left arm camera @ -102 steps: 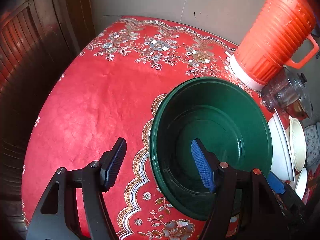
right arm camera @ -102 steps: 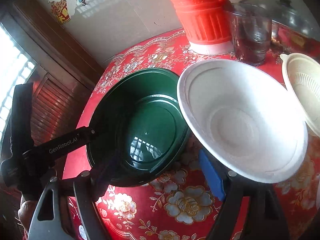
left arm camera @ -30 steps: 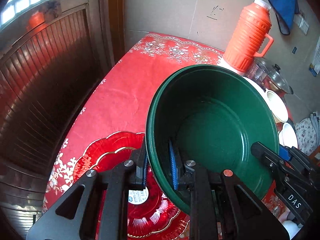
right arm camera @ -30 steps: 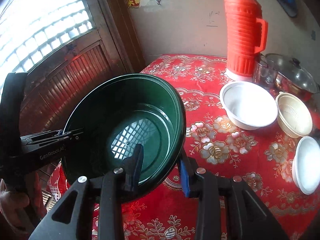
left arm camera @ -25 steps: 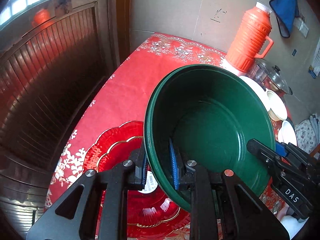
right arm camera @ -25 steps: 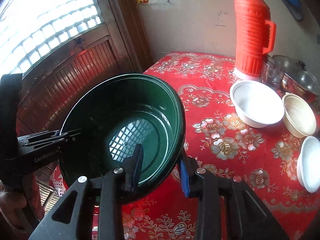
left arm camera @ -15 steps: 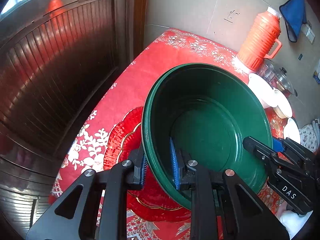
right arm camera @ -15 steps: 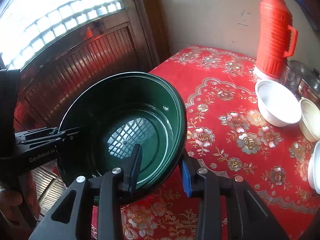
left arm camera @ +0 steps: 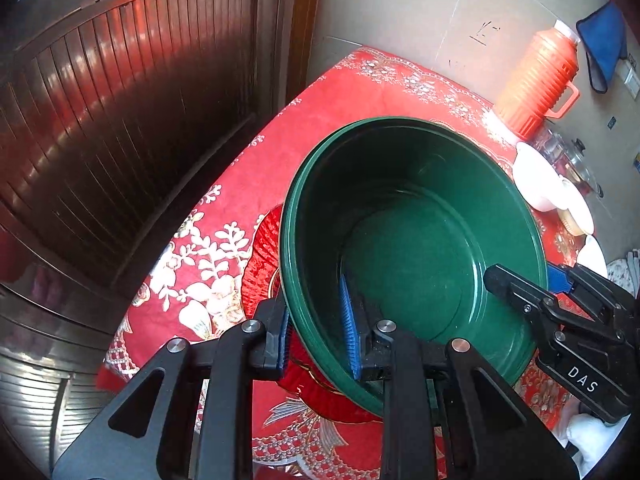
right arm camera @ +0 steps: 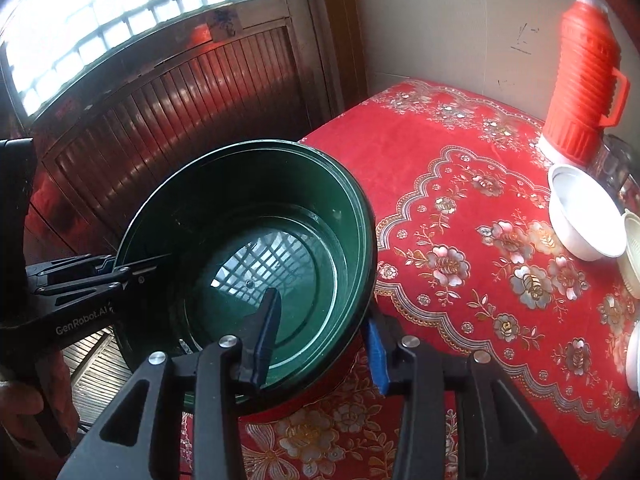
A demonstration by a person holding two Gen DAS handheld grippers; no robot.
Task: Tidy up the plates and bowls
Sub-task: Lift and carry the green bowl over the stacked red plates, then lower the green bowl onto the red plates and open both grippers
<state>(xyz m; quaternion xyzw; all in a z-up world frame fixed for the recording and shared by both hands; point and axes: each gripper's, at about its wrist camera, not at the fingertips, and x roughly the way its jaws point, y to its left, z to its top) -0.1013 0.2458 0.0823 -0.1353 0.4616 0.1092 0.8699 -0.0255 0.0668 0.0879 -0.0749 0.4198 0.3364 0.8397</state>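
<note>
Setting the green basin (left arm camera: 420,240) down onto the red plate (left arm camera: 262,252): that looks like the step in hand, nearly done.

Nearest: L claw (left arm camera: 315,334) pressed together on the basin's near rim, one pad inside, one outside the wall. R claw (right arm camera: 322,340) astride the opposite rim w/ jaws just been opening; rim between them, but inner pad stands clear of the wall, so no real pinch there now. Weight prob. on L claw and whatever is underneath.

Basin tilted a bit, at the near left corner of the table (left arm camera: 360,92), directly over the plate, whose fluted edge peeks out beside and below it. Can't tell if the base sits flat or hangs just above.

Further off: white bowl (right arm camera: 580,216) and a cream ribbed bowl (right arm camera: 634,252) just beside it at the far right, well apart from the basin. Beyond, red thermos (right arm camera: 580,72) by the wall.

Next, as a guess: level the basin, centre it on the plate, then spread L claw and lift both claws straight up off the rim w/o dragging it. After that, prob. fetch the white bowl. Risk: letting go while tilted, so basin slides off the plate near the table edge.
</note>
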